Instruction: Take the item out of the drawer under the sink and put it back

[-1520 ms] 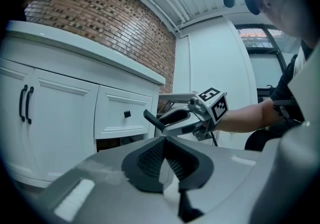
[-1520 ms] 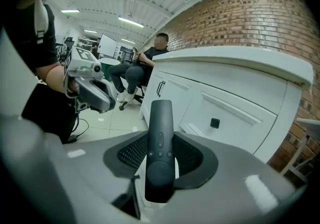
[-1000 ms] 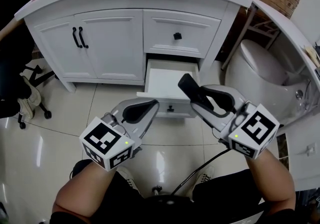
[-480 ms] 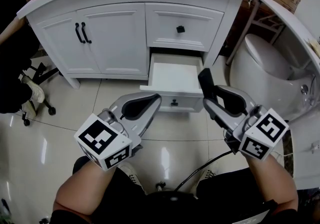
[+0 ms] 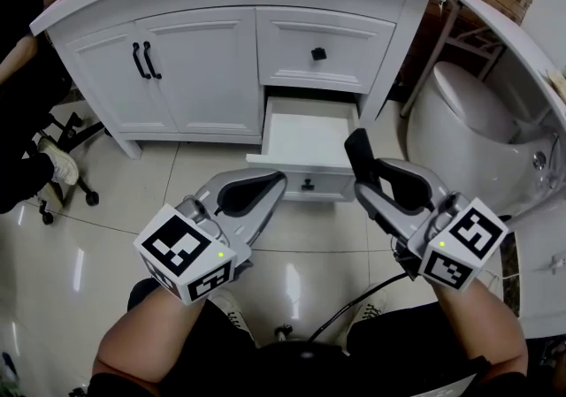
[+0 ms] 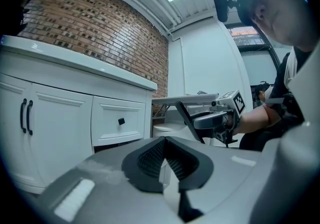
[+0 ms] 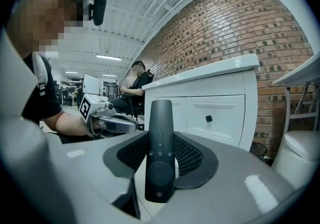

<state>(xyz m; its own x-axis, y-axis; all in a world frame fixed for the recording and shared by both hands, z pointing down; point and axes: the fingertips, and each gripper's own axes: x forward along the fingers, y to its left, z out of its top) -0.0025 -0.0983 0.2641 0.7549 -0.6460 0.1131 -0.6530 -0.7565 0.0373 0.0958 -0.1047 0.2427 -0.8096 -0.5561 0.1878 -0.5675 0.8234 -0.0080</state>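
The lower drawer (image 5: 305, 159) of the white vanity stands pulled out; its white inside shows nothing in it. My right gripper (image 5: 370, 176) is shut on a black remote control (image 5: 357, 150), held just in front of the drawer's right corner. In the right gripper view the remote (image 7: 159, 154) stands upright between the pads, buttons facing the camera. My left gripper (image 5: 258, 188) hovers in front of the drawer's left corner, jaws shut with nothing in them (image 6: 165, 160). The right gripper (image 6: 214, 120) also shows in the left gripper view.
The vanity has double doors (image 5: 146, 64) with black handles and a shut upper drawer (image 5: 320, 43) with a black knob. A toilet (image 5: 473, 121) stands at the right. A seated person's legs and a chair base (image 5: 49, 174) are at the left. A cable (image 5: 354, 302) lies on the tiled floor.
My right gripper has rolled and the remote has swung from leaning left over the drawer to nearly upright near its right corner. The left gripper has stayed put.
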